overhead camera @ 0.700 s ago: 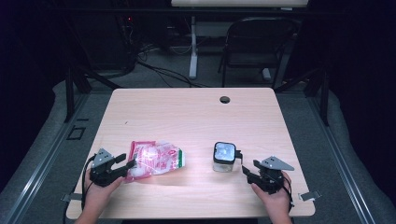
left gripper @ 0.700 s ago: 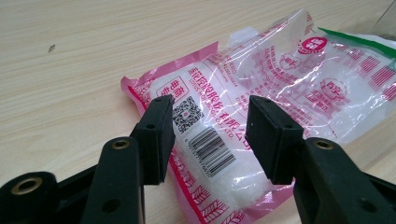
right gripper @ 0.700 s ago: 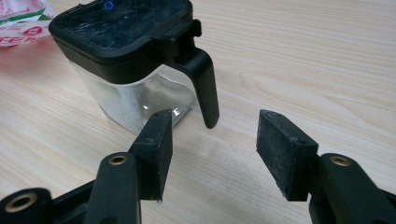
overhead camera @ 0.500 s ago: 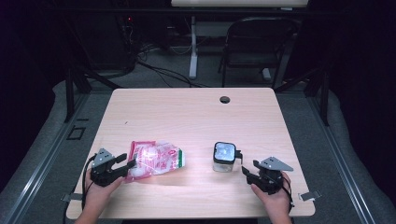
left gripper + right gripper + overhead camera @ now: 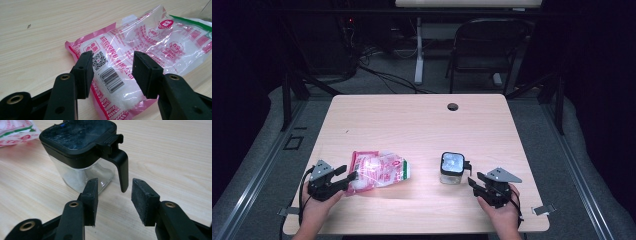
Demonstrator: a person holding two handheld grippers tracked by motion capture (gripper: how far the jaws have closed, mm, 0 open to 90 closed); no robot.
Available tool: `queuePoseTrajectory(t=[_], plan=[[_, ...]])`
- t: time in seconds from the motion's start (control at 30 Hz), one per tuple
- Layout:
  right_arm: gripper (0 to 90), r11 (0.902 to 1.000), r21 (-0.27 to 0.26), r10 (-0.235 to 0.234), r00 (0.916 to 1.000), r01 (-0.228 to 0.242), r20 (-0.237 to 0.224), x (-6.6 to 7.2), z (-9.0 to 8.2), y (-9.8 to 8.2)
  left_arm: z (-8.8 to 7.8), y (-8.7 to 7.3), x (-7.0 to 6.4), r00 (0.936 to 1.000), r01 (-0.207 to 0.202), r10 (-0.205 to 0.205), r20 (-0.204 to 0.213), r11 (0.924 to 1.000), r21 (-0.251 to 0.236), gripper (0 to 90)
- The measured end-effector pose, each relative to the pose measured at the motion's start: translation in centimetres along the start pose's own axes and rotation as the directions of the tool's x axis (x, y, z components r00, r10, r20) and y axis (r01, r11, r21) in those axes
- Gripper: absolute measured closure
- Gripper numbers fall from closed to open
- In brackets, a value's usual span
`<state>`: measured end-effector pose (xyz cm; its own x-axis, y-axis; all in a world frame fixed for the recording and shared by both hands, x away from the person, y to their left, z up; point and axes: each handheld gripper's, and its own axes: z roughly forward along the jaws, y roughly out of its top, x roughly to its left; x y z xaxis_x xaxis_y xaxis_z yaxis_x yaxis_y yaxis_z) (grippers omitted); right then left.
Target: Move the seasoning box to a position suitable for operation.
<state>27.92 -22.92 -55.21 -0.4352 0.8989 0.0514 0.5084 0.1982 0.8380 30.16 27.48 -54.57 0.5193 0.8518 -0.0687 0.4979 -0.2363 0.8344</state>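
Dark room, black surroundings; folding chair (image 5: 484, 47) and cable clutter on the floor behind a light wood table (image 5: 412, 125). Cable grommet hole (image 5: 453, 106) near the table's far edge, about 12 o'clock from table centre.

Left gripper (image 5: 348, 178) sits at the near-left corner, roughly 8 o'clock from table centre, held by the left hand (image 5: 314, 210). Jaws spread, nothing clamped. In the left gripper view the left gripper (image 5: 113, 72) has its pads on either side of the near end of the pink-and-clear plastic bag (image 5: 140, 57), barcode and QR print showing in the gap between them; white granular content visible inside. Whether the pads touch the film I cannot tell, but they are not pressing it flat. From the high view the bag (image 5: 379, 169) lies flat at 7 o'clock from table centre, its left end just at the gripper tips.

Right gripper (image 5: 474, 181) at the near-right, about 5 o'clock, in the right hand (image 5: 499, 212). Jaws spread, empty. In the right gripper view the right gripper (image 5: 114, 192) points at the clear square container with black lid (image 5: 80, 152); its black handle (image 5: 121, 167) hangs just beyond the gap, lined up between the two pads but not gripped. High view puts the container (image 5: 452, 168) upright, just at 10 o'clock of the right gripper, well apart from the bag.
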Motion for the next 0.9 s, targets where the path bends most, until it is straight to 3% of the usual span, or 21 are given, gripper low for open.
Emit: queuePoseTrajectory(t=[0.13,0.3,0.73,0.9], plan=[[59.7,1.0000,0.006,-0.002,0.9994,0.001,0.034,-0.1,0.6,0.4,-0.4,0.0,-0.3,0.9999,0.002,-0.002,0.016,0.9999,-0.017,50.9],[64.1,0.9997,0.022,-0.007,0.9976,0.005,0.068,-0.1,1.8,0.7,-1.0,-0.3,-0.7,0.9993,-0.036,0.036,0.003,0.9992,-0.017,50.8],[72.0,0.9986,0.049,0.014,0.9970,-0.018,0.076,-0.2,3.7,1.3,-2.4,-1.2,-0.1,0.9995,-0.005,0.005,-0.032,0.9999,-0.011,51.7],[73.6,0.9984,0.056,-0.014,0.9963,0.009,0.085,0.0,4.2,1.5,-2.6,-1.3,-0.1,0.9992,-0.004,0.004,-0.039,1.0000,0.001,52.0]])
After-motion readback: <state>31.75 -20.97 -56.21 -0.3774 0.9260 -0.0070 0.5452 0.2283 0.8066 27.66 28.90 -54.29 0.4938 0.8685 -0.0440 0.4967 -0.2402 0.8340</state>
